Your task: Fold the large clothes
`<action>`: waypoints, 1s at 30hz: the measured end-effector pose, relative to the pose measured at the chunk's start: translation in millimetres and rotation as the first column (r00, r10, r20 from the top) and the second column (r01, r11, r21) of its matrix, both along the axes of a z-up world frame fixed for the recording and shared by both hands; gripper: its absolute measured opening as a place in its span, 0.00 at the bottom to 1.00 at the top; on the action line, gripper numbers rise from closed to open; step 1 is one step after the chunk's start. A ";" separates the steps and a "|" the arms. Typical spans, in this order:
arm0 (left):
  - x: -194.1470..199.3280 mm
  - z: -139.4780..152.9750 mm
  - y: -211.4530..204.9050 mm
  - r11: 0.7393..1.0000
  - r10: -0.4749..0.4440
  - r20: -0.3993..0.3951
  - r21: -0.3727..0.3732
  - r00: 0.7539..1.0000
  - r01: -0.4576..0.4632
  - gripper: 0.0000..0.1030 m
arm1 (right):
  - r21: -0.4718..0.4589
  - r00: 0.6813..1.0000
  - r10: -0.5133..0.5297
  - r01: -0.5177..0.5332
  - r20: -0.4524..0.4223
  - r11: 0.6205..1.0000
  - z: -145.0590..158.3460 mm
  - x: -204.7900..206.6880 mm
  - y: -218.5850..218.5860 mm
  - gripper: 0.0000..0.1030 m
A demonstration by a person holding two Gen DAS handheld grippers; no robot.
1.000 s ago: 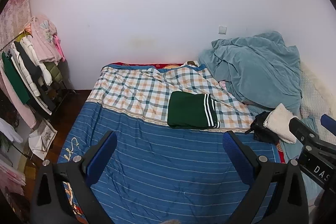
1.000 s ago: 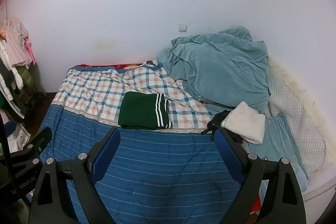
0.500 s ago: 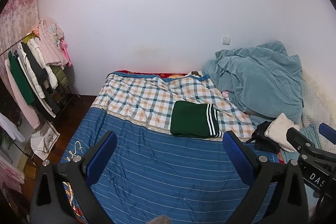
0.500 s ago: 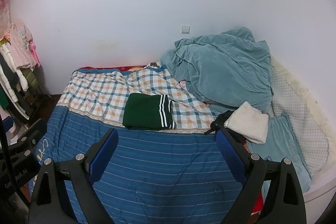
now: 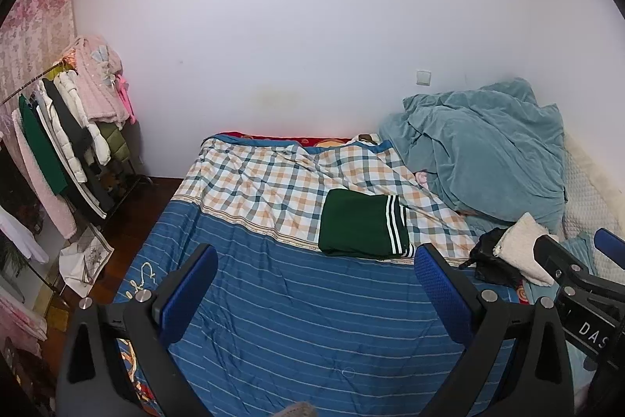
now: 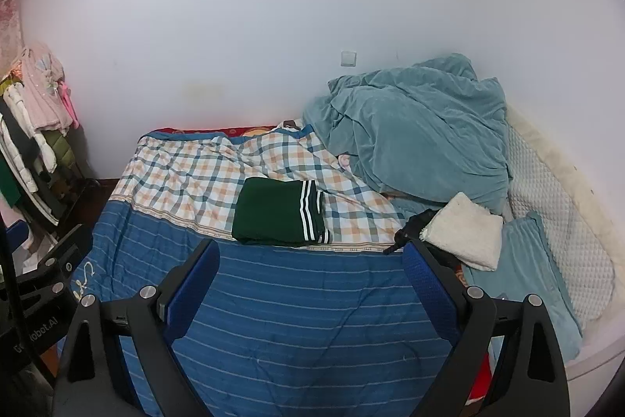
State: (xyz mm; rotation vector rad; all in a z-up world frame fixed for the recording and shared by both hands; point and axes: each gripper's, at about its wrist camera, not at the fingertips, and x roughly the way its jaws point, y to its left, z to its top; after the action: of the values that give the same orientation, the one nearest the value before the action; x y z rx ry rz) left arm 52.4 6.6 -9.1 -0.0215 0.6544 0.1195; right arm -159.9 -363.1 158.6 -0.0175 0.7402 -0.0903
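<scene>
A: Where is the garment lying?
B: The folded green garment [image 5: 363,223] is lying on the bed [image 5: 297,303], well ahead of the left gripper [image 5: 316,272] and right gripper [image 6: 310,266], both spread and holding nothing

A: Procedure?
B: Judging the fold complete; reaching next toward the white towel [image 6: 465,235], clearer in the right view, grasping one edge
</scene>
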 end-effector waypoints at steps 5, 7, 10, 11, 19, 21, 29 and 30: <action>-1.8 2.4 3.5 1.000 0.000 0.002 0.001 1.000 0.000 1.00 | -0.003 1.000 0.002 -0.002 0.000 1.000 0.2 2.6 -0.4 0.93; -1.6 2.5 3.1 1.000 0.002 0.002 0.002 1.000 -0.002 1.00 | -0.001 1.000 -0.001 0.001 0.000 1.000 0.3 2.5 -0.5 0.93; -1.5 2.5 2.6 1.000 0.002 0.002 0.002 1.000 -0.002 1.00 | 0.002 1.000 -0.009 0.009 -0.001 1.000 1.4 2.4 -0.2 0.93; -1.8 2.8 2.8 1.000 0.002 0.003 0.001 1.000 -0.002 1.00 | 0.003 1.000 -0.012 0.012 -0.001 1.000 1.8 2.5 -0.4 0.93; -1.1 5.4 5.6 1.000 -0.002 0.001 0.001 1.000 0.002 1.00 | 0.003 1.000 -0.019 0.019 0.005 1.000 2.4 2.1 -1.6 0.93; -0.6 5.5 4.9 1.000 -0.002 0.002 0.002 1.000 0.002 1.00 | 0.002 1.000 -0.024 0.024 0.004 1.000 1.7 -2.7 -0.2 0.93; -0.2 6.5 4.9 1.000 -0.002 0.002 0.002 1.000 0.002 1.00 | 0.004 1.000 -0.028 0.028 0.005 1.000 1.8 -3.9 -0.2 0.93; -0.4 6.2 4.5 1.000 -0.004 0.003 0.002 1.000 0.004 1.00 | 0.004 1.000 -0.027 0.027 0.006 1.000 1.8 -3.8 -0.4 0.93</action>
State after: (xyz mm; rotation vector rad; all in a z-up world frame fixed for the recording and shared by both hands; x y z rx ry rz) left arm 52.1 11.1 -2.9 -0.0188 0.6516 0.1163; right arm -163.7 -363.5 160.4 -0.0037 0.7348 -0.1152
